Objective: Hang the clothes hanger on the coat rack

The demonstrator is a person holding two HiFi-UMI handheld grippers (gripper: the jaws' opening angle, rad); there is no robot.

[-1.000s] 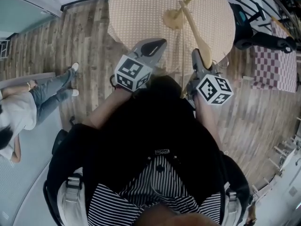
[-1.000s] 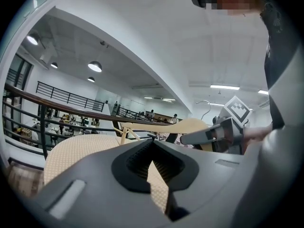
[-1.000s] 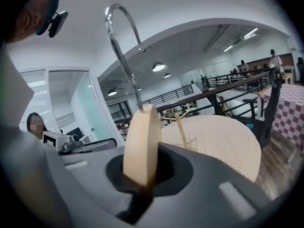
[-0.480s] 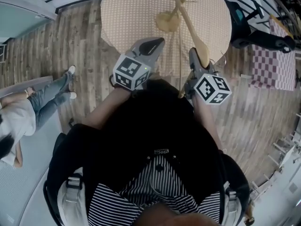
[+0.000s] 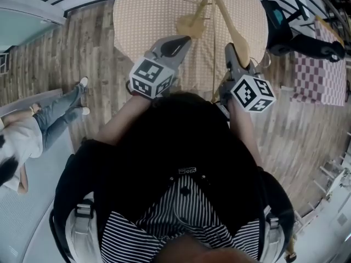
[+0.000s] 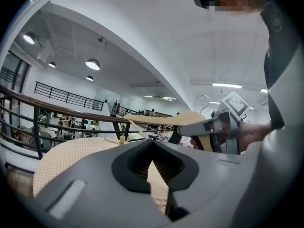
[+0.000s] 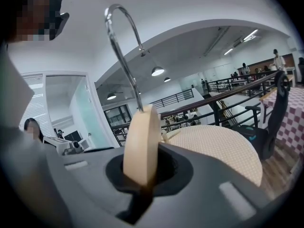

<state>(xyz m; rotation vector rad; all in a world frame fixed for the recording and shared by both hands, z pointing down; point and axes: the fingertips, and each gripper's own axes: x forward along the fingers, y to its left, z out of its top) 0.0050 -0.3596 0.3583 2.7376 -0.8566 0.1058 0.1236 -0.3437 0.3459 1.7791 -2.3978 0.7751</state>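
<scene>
R tool (image 5: 235, 56) is clamped on the wooden clothes hanger (image 5: 230, 26), mid-body right under the metal hook (image 7: 124, 46). Hook points up, and one arm sticks out over the round bench (image 5: 148, 15). L tool (image 5: 181, 41) has its jaws together at the tips w/ nothing between them, and sits beside R over the bench's near edge.

The small wooden coat rack (image 5: 193, 16) stands further in on the bench. Hanger's far tip is near its top; can't tell if they touch. Hook isn't on a peg yet, so my read is you're in the carry/approach step.

Next move prob needs:
- Get the hook above a peg w/ its opening facing the peg.
- Ease down till the peg takes the weight.
- Only then open R.

Rack looks light, so L could steady it if it tips.
</scene>
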